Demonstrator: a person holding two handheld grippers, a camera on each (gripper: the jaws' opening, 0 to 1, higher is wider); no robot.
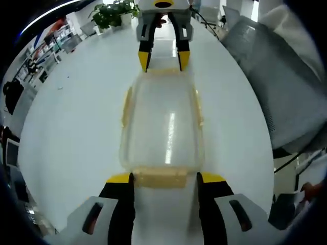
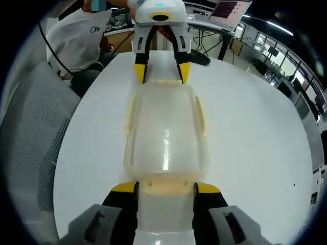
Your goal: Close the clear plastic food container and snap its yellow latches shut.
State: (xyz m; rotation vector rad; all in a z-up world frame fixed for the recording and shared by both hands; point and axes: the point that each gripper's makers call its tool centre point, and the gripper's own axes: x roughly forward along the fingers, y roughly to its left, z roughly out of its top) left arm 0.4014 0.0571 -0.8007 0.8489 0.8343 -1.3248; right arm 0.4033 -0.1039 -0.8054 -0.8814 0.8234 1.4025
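Two grippers face each other across the container (image 1: 162, 131), which lies lengthwise on the white table (image 1: 71, 132) with its lid on. In my left gripper view, the left gripper (image 1: 164, 177) has its jaws spread, one yellow tip at each corner of the near end, straddling the near latch (image 1: 160, 178); I cannot tell whether the tips touch the plastic. At the far end, the right gripper (image 1: 164, 60) points back at me, jaws likewise apart, tips at the far end's corners. My right gripper view shows the same from the other side: right gripper (image 2: 166, 188) spread around its near latch (image 2: 164, 184), left gripper (image 2: 161, 71) opposite. Side latches (image 2: 130, 120) sit along both long edges; whether they are snapped, I cannot tell. A plant (image 1: 113, 14) stands beyond the table, a grey mesh chair (image 1: 286, 97) beside it.
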